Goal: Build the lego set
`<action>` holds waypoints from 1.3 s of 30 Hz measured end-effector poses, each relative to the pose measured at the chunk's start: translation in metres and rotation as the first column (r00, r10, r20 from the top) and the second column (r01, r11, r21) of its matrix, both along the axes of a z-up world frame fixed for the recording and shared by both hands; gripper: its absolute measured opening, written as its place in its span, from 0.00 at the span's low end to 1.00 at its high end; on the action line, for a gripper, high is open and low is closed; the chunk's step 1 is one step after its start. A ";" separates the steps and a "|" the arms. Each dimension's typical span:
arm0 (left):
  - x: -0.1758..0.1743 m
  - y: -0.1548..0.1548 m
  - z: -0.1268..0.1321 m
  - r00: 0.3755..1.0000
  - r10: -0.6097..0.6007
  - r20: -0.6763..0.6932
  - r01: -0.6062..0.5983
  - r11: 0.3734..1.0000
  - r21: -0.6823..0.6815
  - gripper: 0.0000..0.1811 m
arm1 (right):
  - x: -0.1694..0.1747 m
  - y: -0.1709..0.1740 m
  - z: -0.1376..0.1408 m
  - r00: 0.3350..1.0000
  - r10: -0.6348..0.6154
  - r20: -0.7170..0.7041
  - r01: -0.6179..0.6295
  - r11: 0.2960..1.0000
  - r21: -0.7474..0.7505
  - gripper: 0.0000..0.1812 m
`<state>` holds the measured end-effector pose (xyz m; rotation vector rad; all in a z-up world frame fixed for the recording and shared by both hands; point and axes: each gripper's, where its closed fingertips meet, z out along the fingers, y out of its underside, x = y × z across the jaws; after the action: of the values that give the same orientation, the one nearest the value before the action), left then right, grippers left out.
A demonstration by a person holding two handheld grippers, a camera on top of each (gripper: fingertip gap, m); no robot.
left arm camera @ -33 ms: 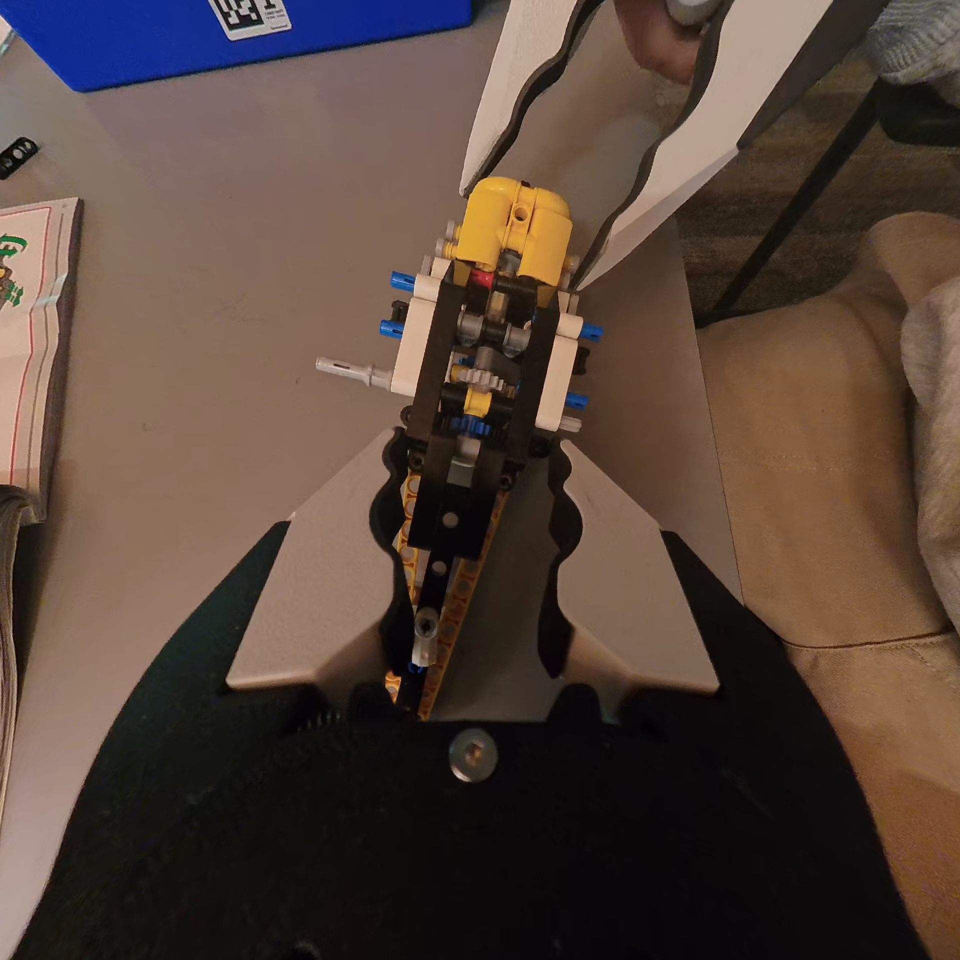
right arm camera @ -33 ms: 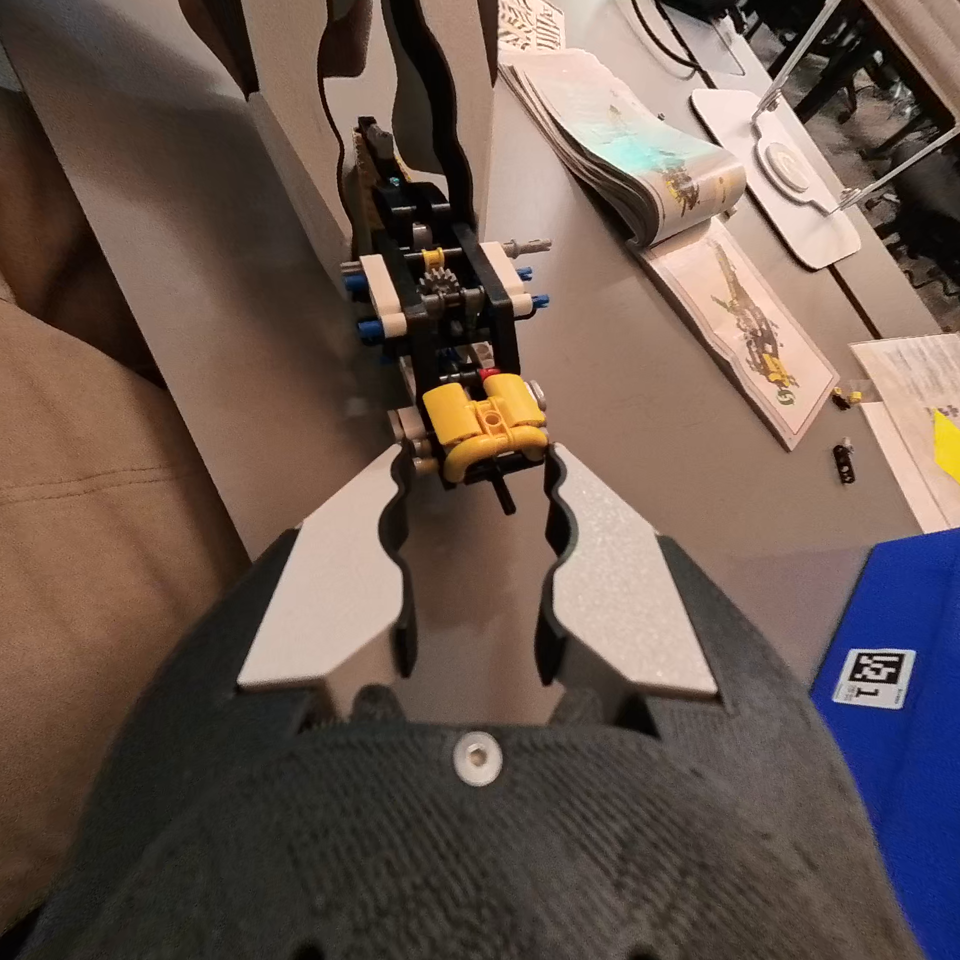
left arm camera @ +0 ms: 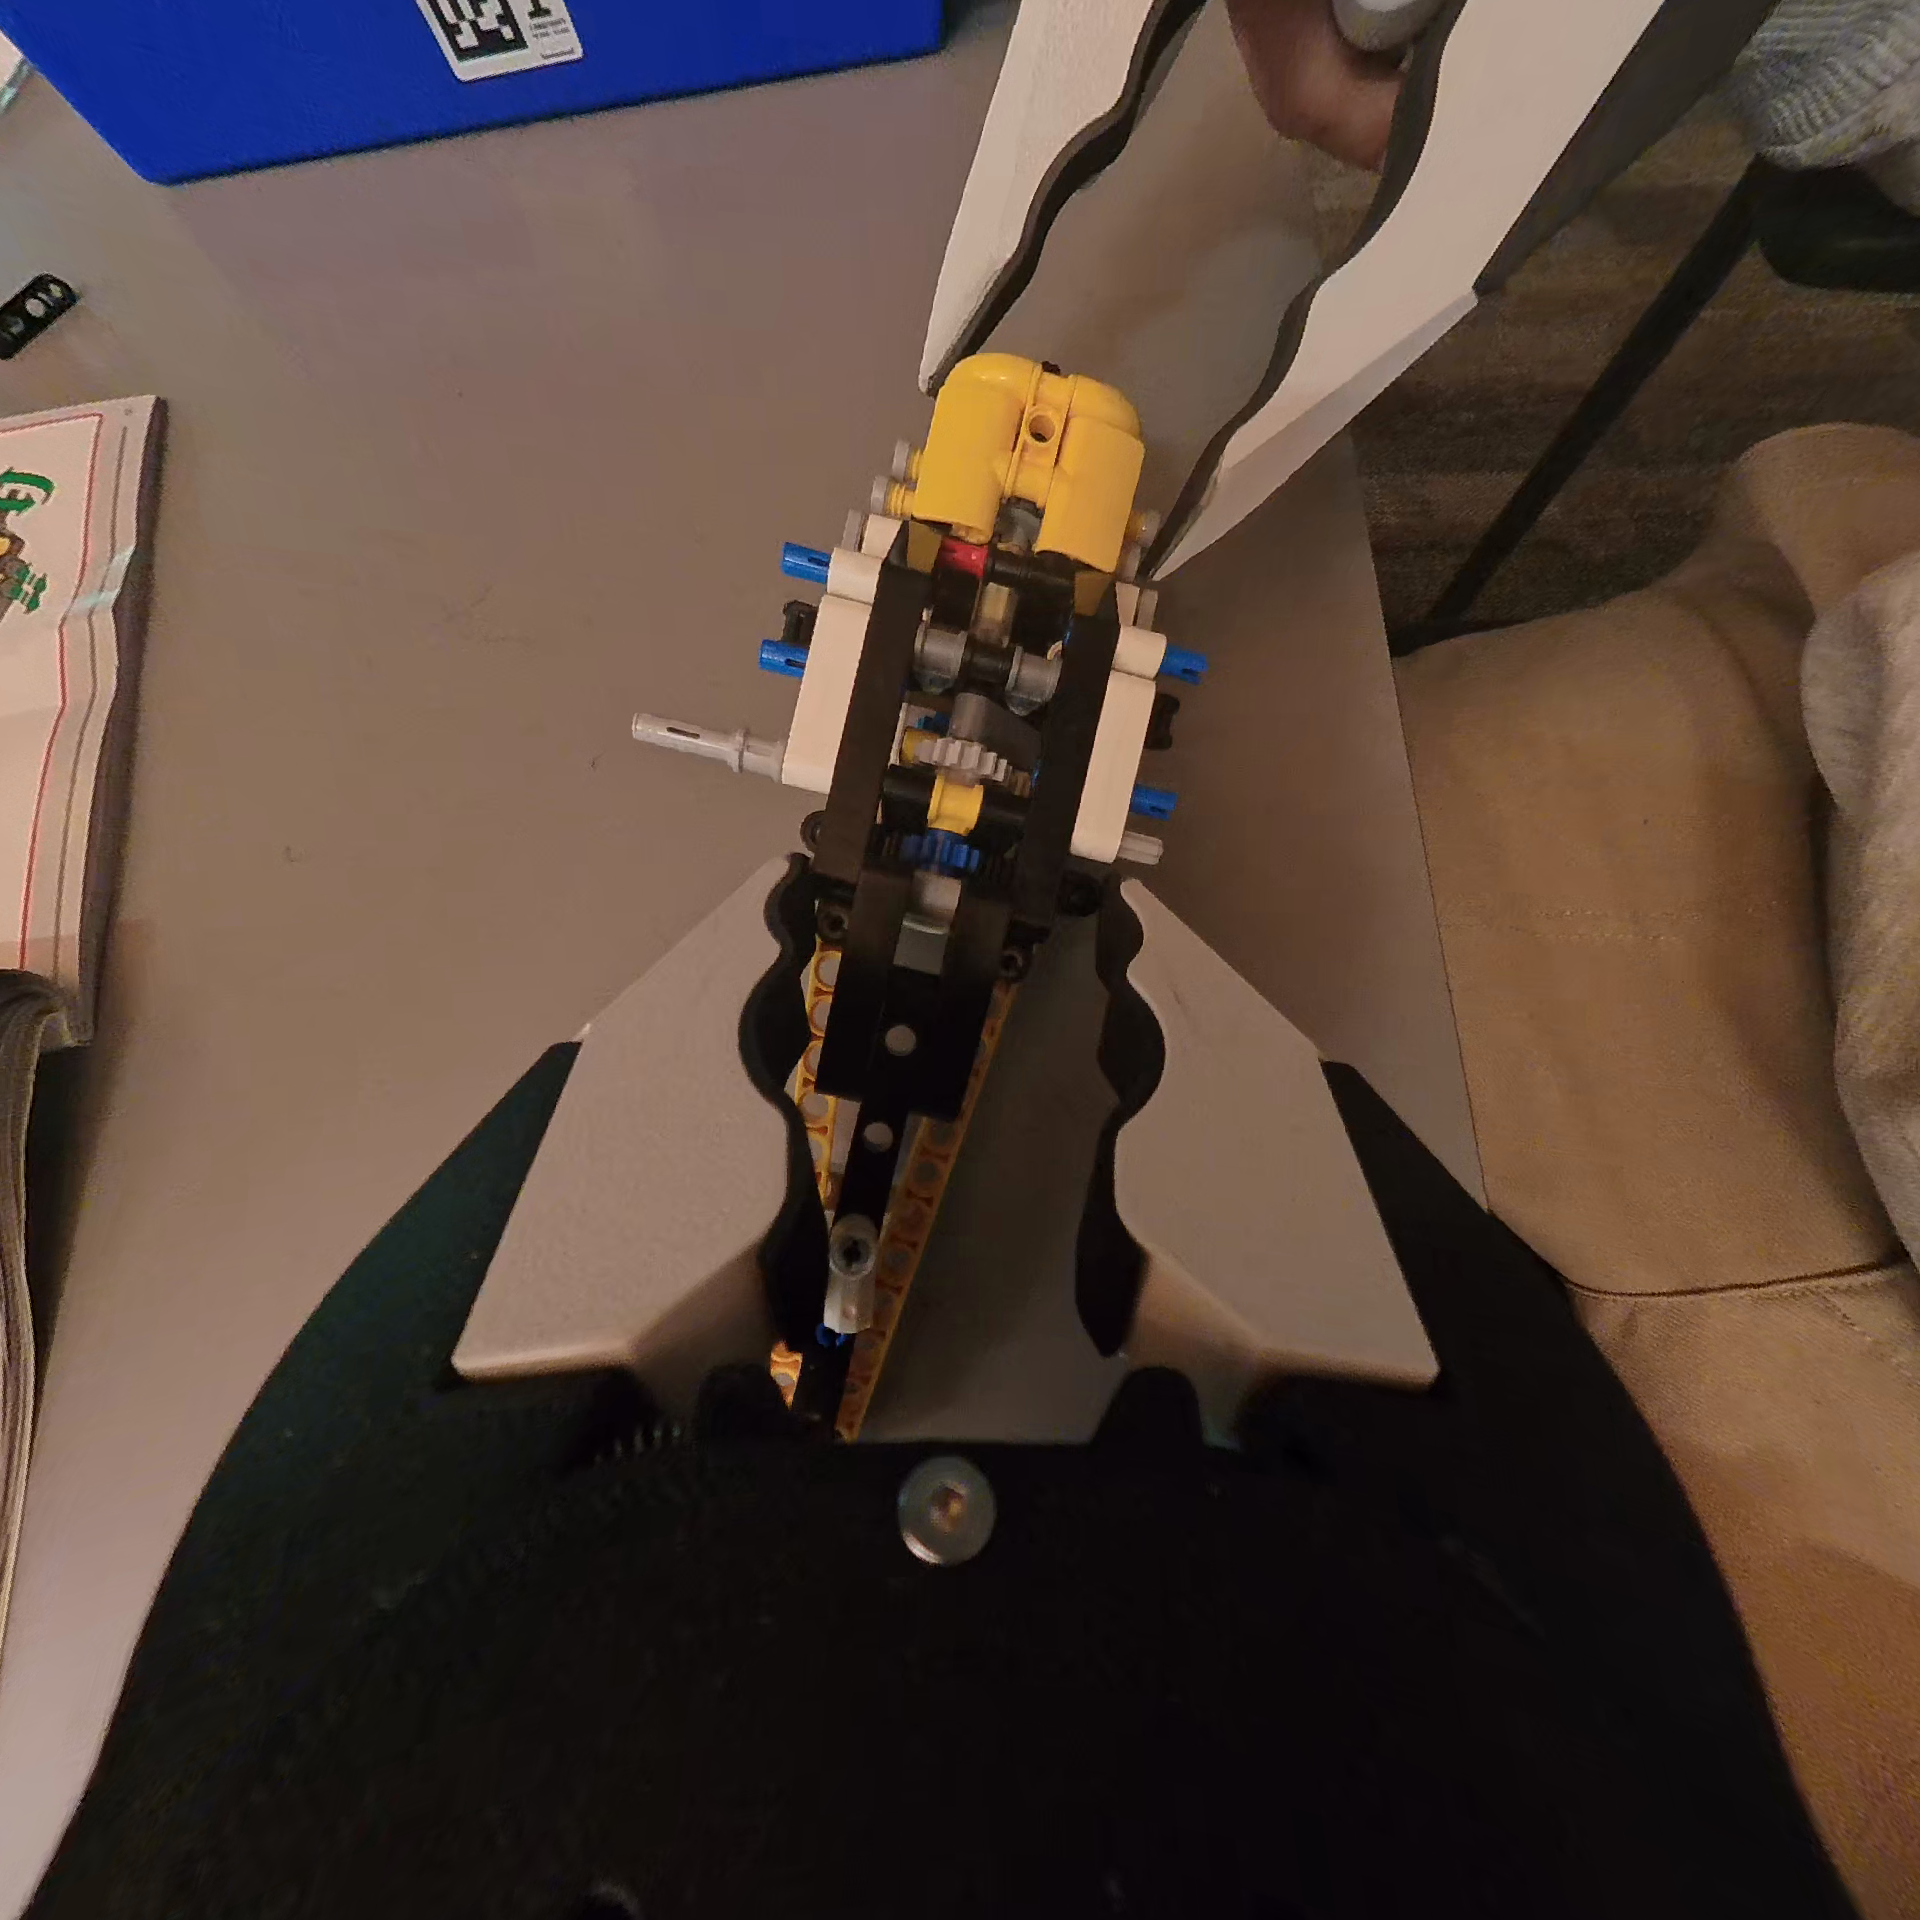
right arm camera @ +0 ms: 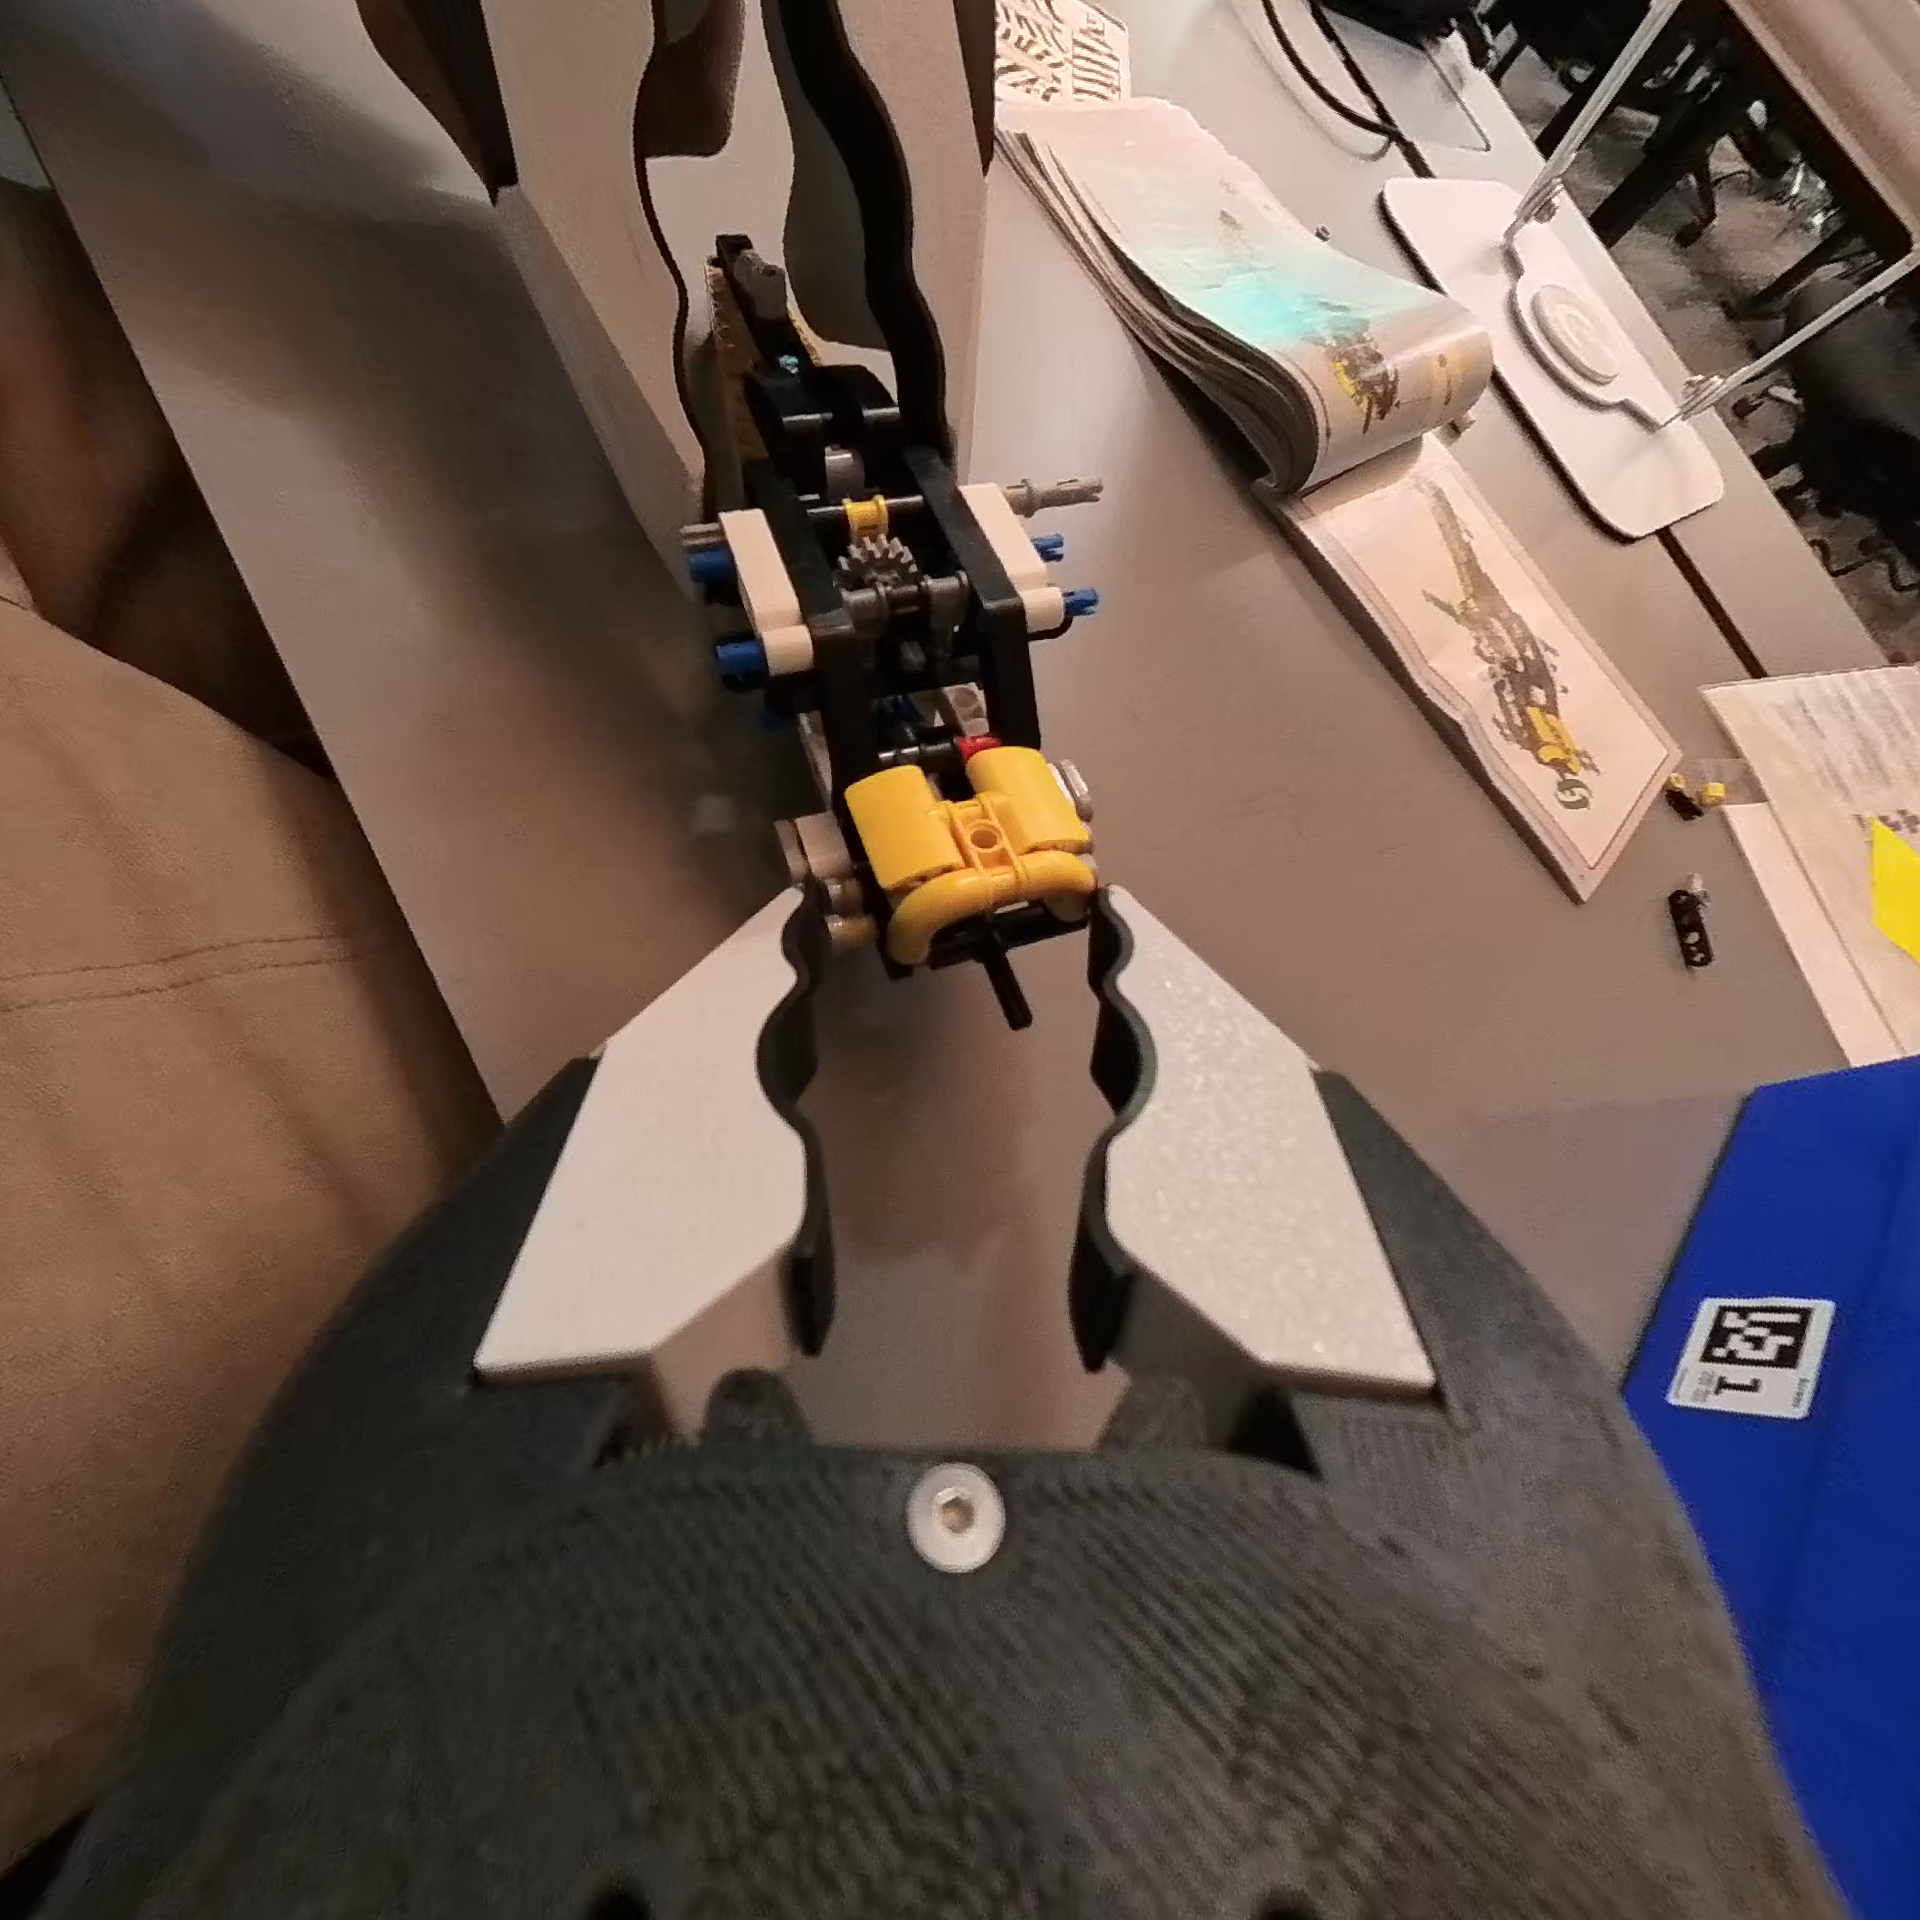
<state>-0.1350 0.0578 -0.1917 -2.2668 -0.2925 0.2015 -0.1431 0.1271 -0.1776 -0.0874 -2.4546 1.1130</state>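
- Left claw (left arm camera: 940, 904) clenched on the lego model (left arm camera: 977, 707), its fingers (left arm camera: 665, 1153) pressing the black and yellow beams at the model's near end.
- Model held above the grey table (left arm camera: 416, 520), stretched away from the left claw, with white side blocks, blue pins, a grey gear in the middle and a yellow rounded piece (left arm camera: 1023, 457) at the far tip.
- Right claw (right arm camera: 951, 904) spread, not clenched, one tip on each side of the yellow rounded piece (right arm camera: 966, 831); cannot tell whether the tips touch it.
- Thin black pin (right arm camera: 1006, 992) sticking out under the yellow piece into the gap of the right claw.
- In the left wrist view, right claw (left arm camera: 1039, 468) reaching in from the far right over the yellow tip.
- Blue box (left arm camera: 468, 73) with a printed marker at the far left.
- Open instruction booklet (right arm camera: 1351, 343) on the table, right of the model in the right wrist view.
- Small black part (right arm camera: 1688, 925) lying loose near the booklet's corner.
- Tan cushion (left arm camera: 1621, 935) beside the table edge.
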 end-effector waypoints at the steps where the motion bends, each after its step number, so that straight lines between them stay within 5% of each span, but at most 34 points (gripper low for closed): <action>1: 0.000 0.000 0.000 1.000 0.000 0.000 0.000 1.000 0.000 0.30 | 0.000 0.000 0.000 1.000 0.000 0.001 0.000 1.000 -0.001 0.28; 39: 0.000 -0.001 -0.001 1.000 0.000 0.020 0.000 1.000 -0.004 0.30 | -0.001 0.002 -0.002 0.997 -0.061 0.053 0.061 0.998 0.000 0.27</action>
<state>-0.1349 0.0565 -0.1922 -2.2738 -0.3031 0.1797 -0.1445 0.1288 -0.1792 -0.1932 -2.4797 1.1000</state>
